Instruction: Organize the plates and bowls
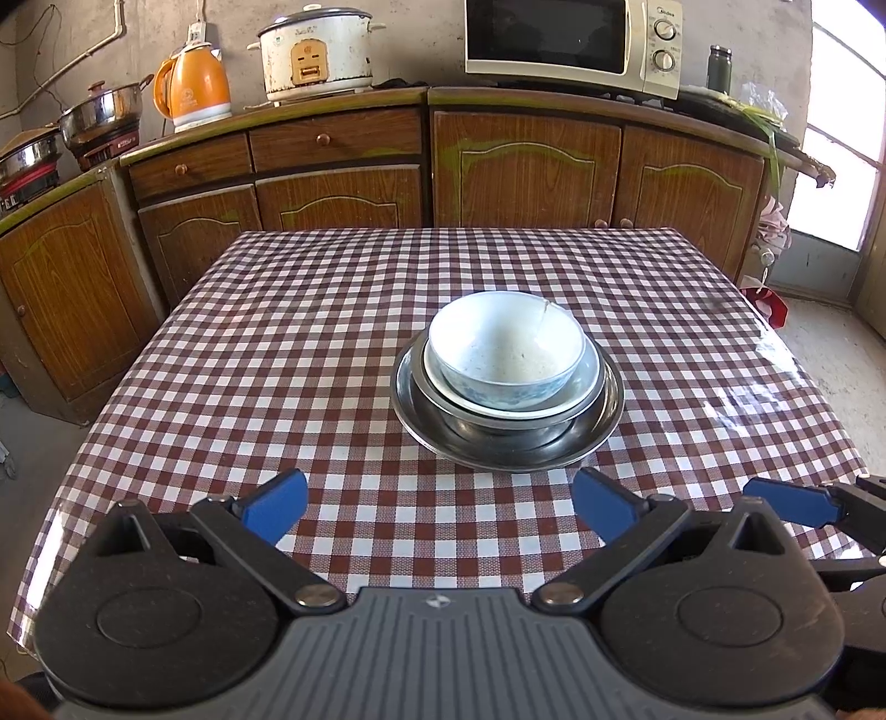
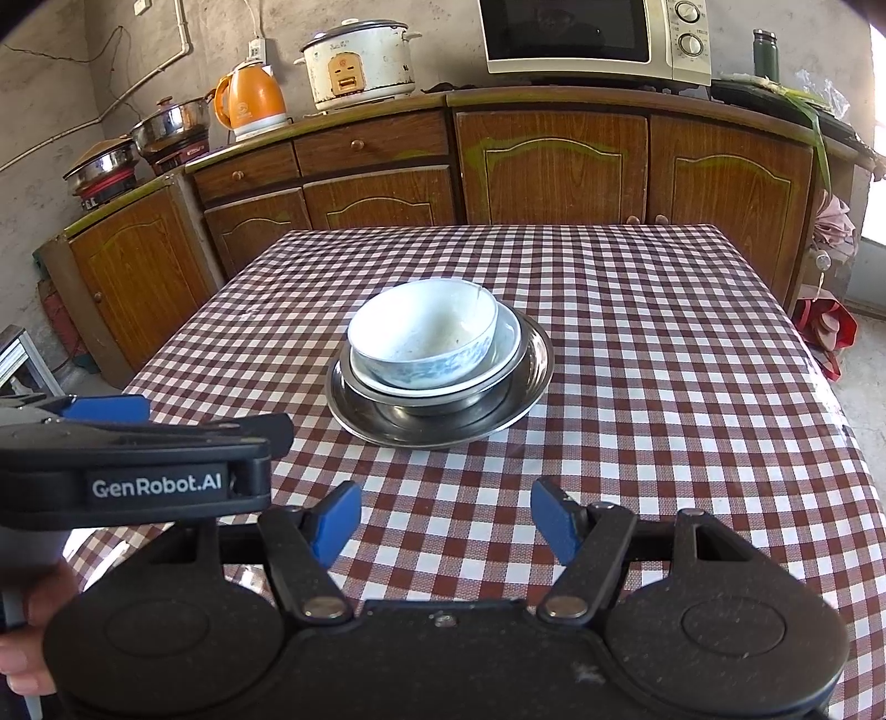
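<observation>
Presently both hand-held grippers hang above the near part of the table (image 1: 343, 310), which wears a brown-and-white checked cloth. The left gripper (image 1: 437, 507) has its blue-padded fingers (image 1: 277, 507) spread wide apart with nothing between them, only checked cloth showing in the gap. The right gripper (image 2: 446, 523) likewise stands with its fingers well apart and empty; one of its blue tips also shows at the right edge of the left wrist view.

Ahead of both grippers, well clear of the fingertips, sits one nested stack near the middle of the table. At the bottom is a wide steel plate (image 1: 606, 412), resting flat on the cloth. In it sits a steel bowl (image 1: 437, 396), in that a white dish (image 1: 590, 371), and on top a white bowl with blue pattern (image 1: 506, 354), upright and empty, with a crack or chip showing at its far rim. From the left gripper the stack lies ahead and slightly to the right; from the right gripper, ahead and slightly to the left.

Beyond the table, wooden cabinets (image 1: 526, 166) carry an orange kettle (image 1: 194, 88), a white rice cooker (image 1: 315, 52) and a microwave (image 1: 570, 39). A hand (image 2: 33, 620) shows at the lower left of the right wrist view.
</observation>
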### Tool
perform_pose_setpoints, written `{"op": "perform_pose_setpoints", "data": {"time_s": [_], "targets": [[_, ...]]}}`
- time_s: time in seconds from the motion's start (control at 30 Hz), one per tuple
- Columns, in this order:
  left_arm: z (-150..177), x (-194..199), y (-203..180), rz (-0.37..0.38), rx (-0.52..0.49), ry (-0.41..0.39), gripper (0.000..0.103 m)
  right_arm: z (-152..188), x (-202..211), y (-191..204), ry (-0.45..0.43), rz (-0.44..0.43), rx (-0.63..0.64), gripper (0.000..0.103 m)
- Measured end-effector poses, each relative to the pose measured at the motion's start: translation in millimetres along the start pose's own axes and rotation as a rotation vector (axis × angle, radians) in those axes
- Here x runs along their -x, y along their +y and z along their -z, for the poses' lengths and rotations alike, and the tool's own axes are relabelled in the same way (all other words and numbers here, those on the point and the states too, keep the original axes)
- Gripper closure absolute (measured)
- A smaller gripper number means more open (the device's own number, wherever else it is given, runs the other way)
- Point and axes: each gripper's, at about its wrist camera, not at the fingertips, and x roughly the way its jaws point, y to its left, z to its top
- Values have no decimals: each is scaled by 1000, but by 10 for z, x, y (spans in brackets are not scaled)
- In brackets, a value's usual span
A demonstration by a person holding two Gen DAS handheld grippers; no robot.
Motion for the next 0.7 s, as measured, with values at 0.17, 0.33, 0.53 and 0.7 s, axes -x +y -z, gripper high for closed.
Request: {"op": "perform_pose_setpoints", "data": {"time_s": [0.17,0.33,0.53,0.7], "targets": [[4,-14,-2,1,2,2,0,0,-8,-8,2,-3,-2,22],[5,-27,11,3,5,6,0,-1,-11,-12,3,-3,-3,22],[15,-50,19,6,6,15,0,2,-23,-12,6,-3,-4,22],[20,-63,26,9,12,17,0,9,-40,-12,11,-2,-6,22]]}}
